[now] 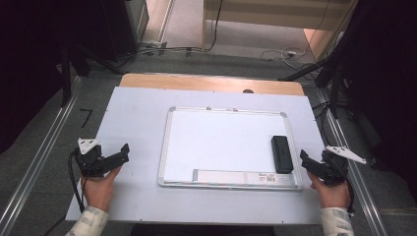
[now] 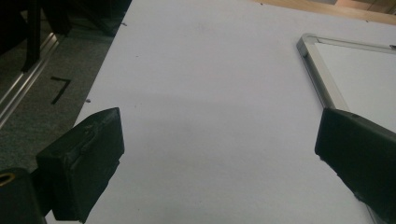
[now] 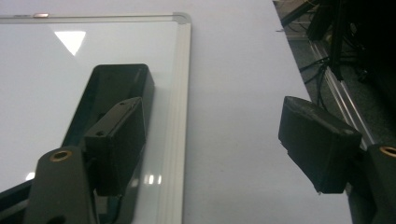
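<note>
A white whiteboard [image 1: 226, 140] with a silver frame lies flat in the middle of the table. A black eraser [image 1: 282, 153] rests on its right side, close to the frame. My left gripper [image 1: 123, 153] is held over the white tabletop left of the board, open, with nothing between its jaws [image 2: 219, 149]. The board's near corner [image 2: 322, 79] shows beside its right jaw. My right gripper [image 1: 305, 162] hovers just right of the board, open and empty [image 3: 215, 140]. Its left jaw hangs over the eraser [image 3: 116, 81] and the board's frame [image 3: 180, 93].
The table is covered by a white sheet [image 1: 137, 113] with a wooden edge [image 1: 211, 81] at the back. Metal rails [image 1: 44, 152] run along both sides on grey carpet. Cables and black stands [image 1: 339, 73] sit off the table's right and far sides.
</note>
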`<act>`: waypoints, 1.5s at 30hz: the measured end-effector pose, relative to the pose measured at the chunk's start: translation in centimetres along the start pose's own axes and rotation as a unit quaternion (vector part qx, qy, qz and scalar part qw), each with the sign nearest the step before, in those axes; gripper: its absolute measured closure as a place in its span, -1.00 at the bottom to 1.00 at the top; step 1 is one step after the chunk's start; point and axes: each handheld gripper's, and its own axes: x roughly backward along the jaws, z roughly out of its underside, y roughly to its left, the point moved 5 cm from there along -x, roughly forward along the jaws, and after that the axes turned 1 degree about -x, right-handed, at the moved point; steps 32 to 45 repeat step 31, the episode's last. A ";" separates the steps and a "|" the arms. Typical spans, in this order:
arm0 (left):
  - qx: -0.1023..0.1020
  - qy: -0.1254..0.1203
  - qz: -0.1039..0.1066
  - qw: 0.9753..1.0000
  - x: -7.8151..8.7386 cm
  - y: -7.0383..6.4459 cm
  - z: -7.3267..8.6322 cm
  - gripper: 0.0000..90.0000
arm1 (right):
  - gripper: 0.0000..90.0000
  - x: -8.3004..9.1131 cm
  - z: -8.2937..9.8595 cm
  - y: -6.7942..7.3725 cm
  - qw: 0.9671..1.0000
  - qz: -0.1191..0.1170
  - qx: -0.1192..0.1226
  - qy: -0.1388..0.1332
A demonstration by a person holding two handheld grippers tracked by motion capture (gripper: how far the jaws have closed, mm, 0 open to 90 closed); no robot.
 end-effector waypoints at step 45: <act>0.009 0.004 -0.020 1.000 -0.5 1.1 0.0 -0.96 | -0.55 1.4 1.7 -4.5 0.999 0.026 -0.028 -0.007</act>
